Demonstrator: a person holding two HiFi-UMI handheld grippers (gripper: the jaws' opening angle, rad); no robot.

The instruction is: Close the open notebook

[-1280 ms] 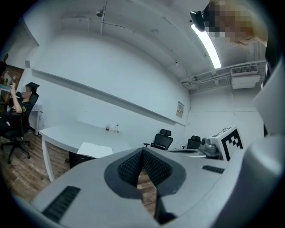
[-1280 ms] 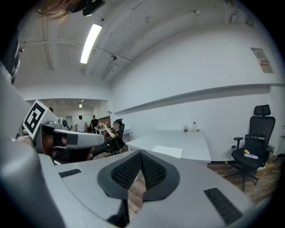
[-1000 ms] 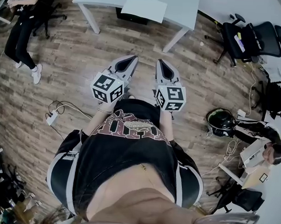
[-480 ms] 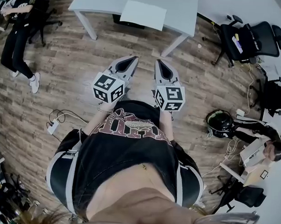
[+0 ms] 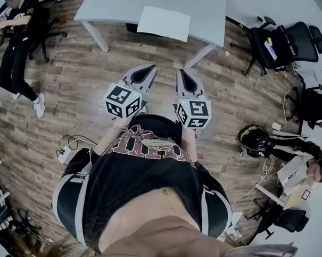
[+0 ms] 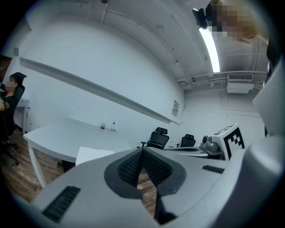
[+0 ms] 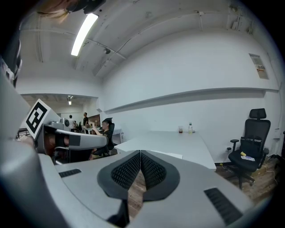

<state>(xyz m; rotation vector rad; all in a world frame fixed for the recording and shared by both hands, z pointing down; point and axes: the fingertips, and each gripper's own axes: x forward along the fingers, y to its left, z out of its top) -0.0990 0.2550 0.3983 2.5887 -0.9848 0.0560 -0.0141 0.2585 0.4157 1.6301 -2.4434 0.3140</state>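
Left gripper (image 5: pixel 146 71) and right gripper (image 5: pixel 184 77) jaws are clenched, empty. Arriving so, they may shove the notebook (image 5: pixel 164 22) across the bench (image 5: pixel 110 6).

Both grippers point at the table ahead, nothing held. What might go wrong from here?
Left gripper and right gripper are both shut; nudging a cover with closed tips may slide the notebook instead of folding it. The notebook lies near the front edge of the table, so a shove might push it off.

White notebook (image 5: pixel 164 23), lying flat on the pale table (image 5: pixel 113 6), close to its near edge, slightly askew
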